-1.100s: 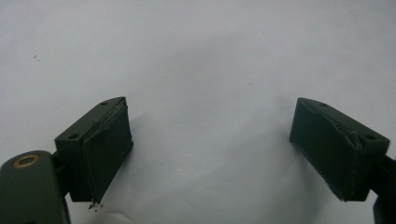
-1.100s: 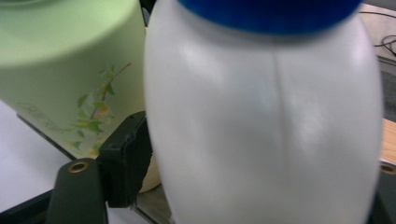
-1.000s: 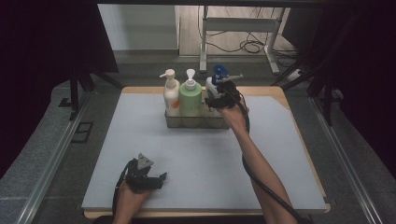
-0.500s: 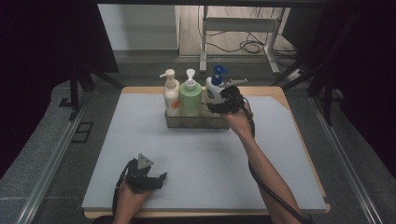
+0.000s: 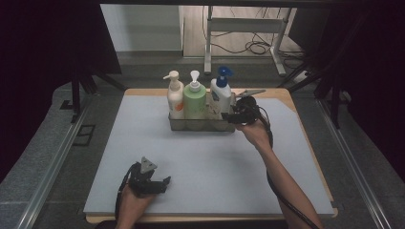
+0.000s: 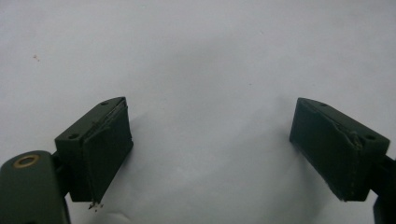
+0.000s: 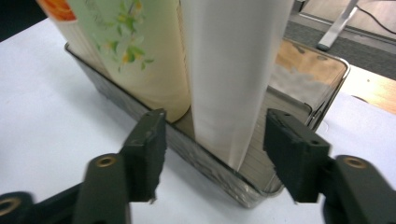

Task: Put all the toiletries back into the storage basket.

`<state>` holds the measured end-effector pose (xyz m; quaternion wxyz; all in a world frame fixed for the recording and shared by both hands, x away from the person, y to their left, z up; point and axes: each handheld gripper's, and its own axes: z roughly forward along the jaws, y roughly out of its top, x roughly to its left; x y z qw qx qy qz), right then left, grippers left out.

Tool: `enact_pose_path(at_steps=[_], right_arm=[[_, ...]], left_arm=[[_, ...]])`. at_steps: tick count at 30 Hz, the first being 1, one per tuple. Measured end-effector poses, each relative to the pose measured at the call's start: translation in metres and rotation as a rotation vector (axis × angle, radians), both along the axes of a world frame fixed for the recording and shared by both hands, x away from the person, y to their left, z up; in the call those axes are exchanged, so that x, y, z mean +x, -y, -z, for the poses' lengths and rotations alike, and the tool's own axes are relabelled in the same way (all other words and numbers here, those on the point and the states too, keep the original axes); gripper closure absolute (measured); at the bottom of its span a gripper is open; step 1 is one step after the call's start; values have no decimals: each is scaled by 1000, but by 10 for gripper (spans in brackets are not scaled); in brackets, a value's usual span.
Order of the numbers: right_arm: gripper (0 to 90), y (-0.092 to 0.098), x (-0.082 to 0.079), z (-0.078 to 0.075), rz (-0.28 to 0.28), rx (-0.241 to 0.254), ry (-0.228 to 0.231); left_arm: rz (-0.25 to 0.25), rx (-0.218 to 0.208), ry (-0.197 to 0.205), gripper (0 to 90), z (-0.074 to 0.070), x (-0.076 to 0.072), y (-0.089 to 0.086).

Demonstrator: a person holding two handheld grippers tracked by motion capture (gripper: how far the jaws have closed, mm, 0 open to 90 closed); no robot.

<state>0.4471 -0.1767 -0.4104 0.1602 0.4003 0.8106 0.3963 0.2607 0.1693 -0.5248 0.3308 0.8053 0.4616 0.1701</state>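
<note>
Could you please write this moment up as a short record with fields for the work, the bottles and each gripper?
work: right gripper at the end of the clear tray
target: white bottle with blue pump, standing in the tray
others: green bottle, orange-labelled bottle beside it
right jaws: just been closing, astride the white bottle, pads apart from it
left gripper: open, over the white mat

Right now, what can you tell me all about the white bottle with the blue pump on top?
The white bottle with the blue pump is a tall plastic pump bottle with a smooth white body, a blue label patch and a blue pump head. It stands upright at the right end of a clear tray, next to the green bottle. In the right gripper view its base sits inside the tray's wall, and the right tongs straddle it with gaps on both sides, not pressing it.
</note>
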Motion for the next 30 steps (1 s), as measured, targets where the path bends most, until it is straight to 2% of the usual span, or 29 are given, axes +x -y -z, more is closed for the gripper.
enact_pose_path(at_steps=[6,9,11,18,24,30], right_arm=[[479,14,-1,4,1,21,-19],[545,20,2,7,12,57,-46],[600,23,4,8,23,59,-49],[763,25,14,10,79,12,-51],[879,24,25,18,108,14,-69],[895,13,33,23,105,-32,-79]], left_arm=[[0,2,-1,122,0,0,0],[0,1,-1,122,0,0,0],[0,1,-1,123,0,0,0],[0,2,-1,122,0,0,0],[1,5,-2,122,0,0,0],[2,5,-2,122,0,0,0]])
